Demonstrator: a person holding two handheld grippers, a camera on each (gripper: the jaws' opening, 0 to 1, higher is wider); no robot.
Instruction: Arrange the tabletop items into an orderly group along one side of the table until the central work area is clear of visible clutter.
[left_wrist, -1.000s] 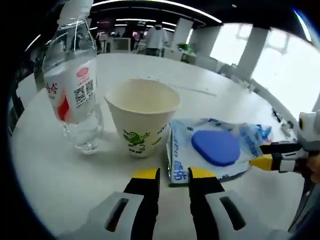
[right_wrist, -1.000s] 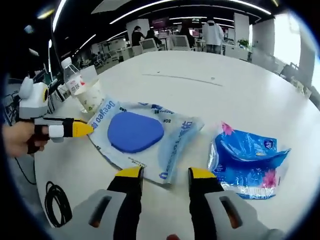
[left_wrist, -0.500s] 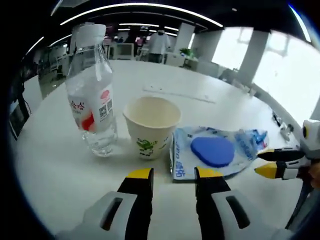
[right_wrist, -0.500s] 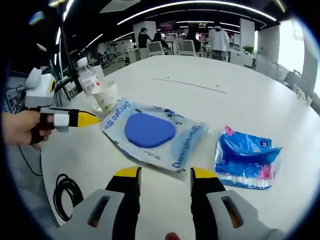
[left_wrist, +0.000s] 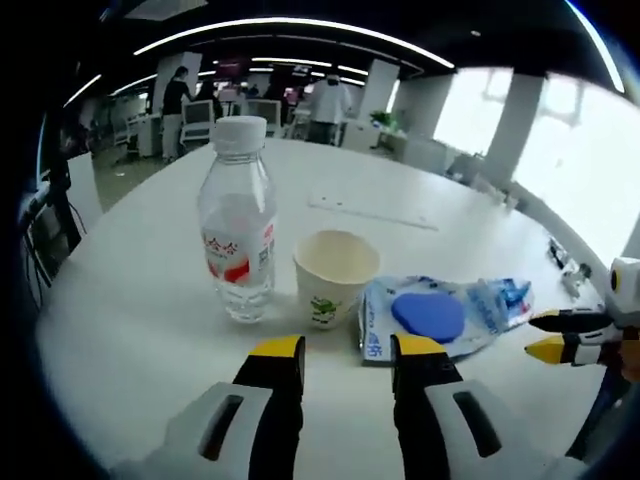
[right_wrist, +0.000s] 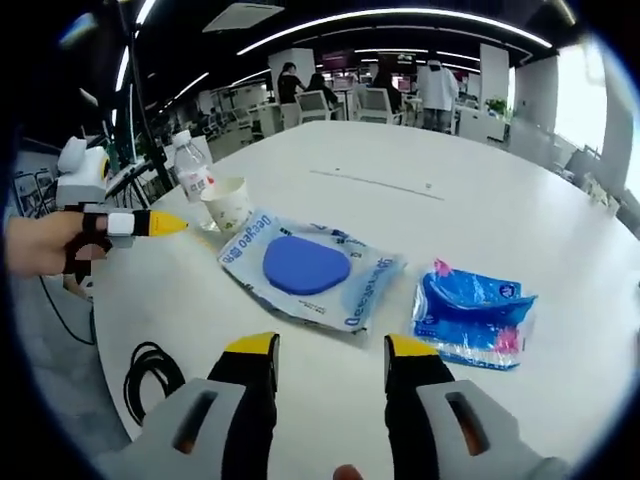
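A clear water bottle (left_wrist: 237, 235) with a white cap stands upright on the white round table (left_wrist: 140, 330). Right beside it stands an empty paper cup (left_wrist: 335, 275), then lies a clear bag holding a blue pad (left_wrist: 440, 315). My left gripper (left_wrist: 347, 350) is open, held back short of the cup with nothing between its jaws. The right gripper (left_wrist: 535, 335) comes in from the right, apart from the bag's end. In the right gripper view the bottle (right_wrist: 192, 168), cup (right_wrist: 228, 205), bag (right_wrist: 305, 265) and a blue packet (right_wrist: 470, 312) lie ahead of my open right gripper (right_wrist: 331, 347).
A black cable coil (right_wrist: 155, 365) lies near the table's near edge at the left. A hand holds the left gripper (right_wrist: 150, 222) beside the cup. Far across the table lies a thin flat strip (right_wrist: 375, 183). Desks, chairs and people stand in the room behind.
Both grippers have drawn back from the items, which now look smaller and farther. The right gripper's tips have come away from the bag's edge. Bottle, cup and bags stay in place.
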